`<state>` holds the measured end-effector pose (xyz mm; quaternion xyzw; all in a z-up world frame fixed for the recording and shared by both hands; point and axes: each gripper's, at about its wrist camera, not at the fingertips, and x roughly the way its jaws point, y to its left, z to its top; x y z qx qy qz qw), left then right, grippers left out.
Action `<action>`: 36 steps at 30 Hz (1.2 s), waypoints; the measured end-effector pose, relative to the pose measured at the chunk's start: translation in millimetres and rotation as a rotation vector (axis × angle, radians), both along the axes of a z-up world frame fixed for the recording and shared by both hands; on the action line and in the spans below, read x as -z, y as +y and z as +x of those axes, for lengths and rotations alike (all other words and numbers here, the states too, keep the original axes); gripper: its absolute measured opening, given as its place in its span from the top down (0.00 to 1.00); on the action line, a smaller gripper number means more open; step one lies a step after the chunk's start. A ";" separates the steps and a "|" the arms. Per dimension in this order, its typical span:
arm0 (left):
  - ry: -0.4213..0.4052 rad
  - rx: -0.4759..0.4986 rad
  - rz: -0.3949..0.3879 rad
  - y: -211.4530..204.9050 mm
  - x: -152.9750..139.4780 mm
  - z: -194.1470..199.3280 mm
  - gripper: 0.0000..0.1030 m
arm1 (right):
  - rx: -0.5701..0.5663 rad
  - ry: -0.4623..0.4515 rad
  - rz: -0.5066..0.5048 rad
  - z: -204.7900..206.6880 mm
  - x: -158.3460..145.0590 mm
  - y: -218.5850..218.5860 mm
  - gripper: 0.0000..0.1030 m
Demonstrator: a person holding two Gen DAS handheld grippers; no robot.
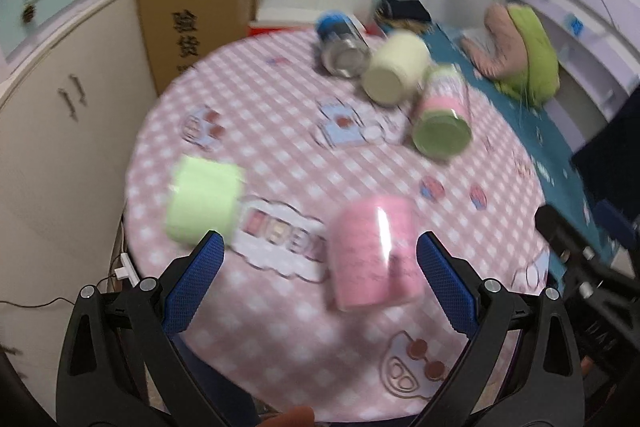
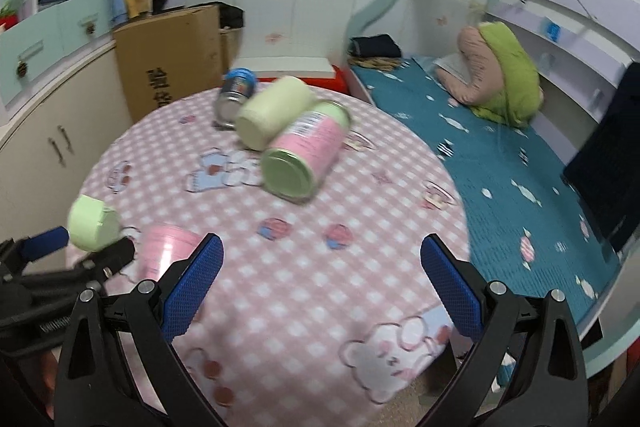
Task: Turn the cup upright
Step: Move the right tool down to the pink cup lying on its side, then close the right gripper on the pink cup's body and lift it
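A pink cup [image 1: 372, 251] stands mouth-down on the round pink checked table [image 1: 288, 155], just ahead of my open left gripper [image 1: 320, 255] and nearer its right finger. A light green cup [image 1: 204, 199] stands mouth-down to its left. In the right wrist view the pink cup [image 2: 168, 251] and the green cup [image 2: 92, 223] sit at the left, by the left gripper [image 2: 80, 247]. My right gripper [image 2: 322, 259] is open and empty over the table's near part. A cream cup [image 1: 394, 67] lies on its side at the back.
At the back lie a pink-and-green can [image 1: 442, 119] and a blue-topped metal can [image 1: 342, 45], both on their sides. A cardboard box [image 1: 192, 15] stands behind the table. A bed with a teal sheet [image 2: 500, 163] lies to the right, cabinets [image 1: 52, 99] to the left.
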<state>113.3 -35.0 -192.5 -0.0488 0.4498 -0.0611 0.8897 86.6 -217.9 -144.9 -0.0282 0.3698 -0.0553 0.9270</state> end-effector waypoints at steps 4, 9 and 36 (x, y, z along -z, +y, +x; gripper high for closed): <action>0.053 0.026 0.016 -19.2 19.3 8.3 0.06 | 0.026 0.023 0.018 1.4 8.6 -18.9 0.07; 0.072 0.038 0.044 -29.6 34.7 20.5 0.09 | 0.029 0.047 0.044 9.3 20.3 -29.6 0.07; 0.056 0.081 0.022 -48.0 43.7 104.5 0.37 | 0.038 0.074 0.096 70.6 40.0 -38.9 0.07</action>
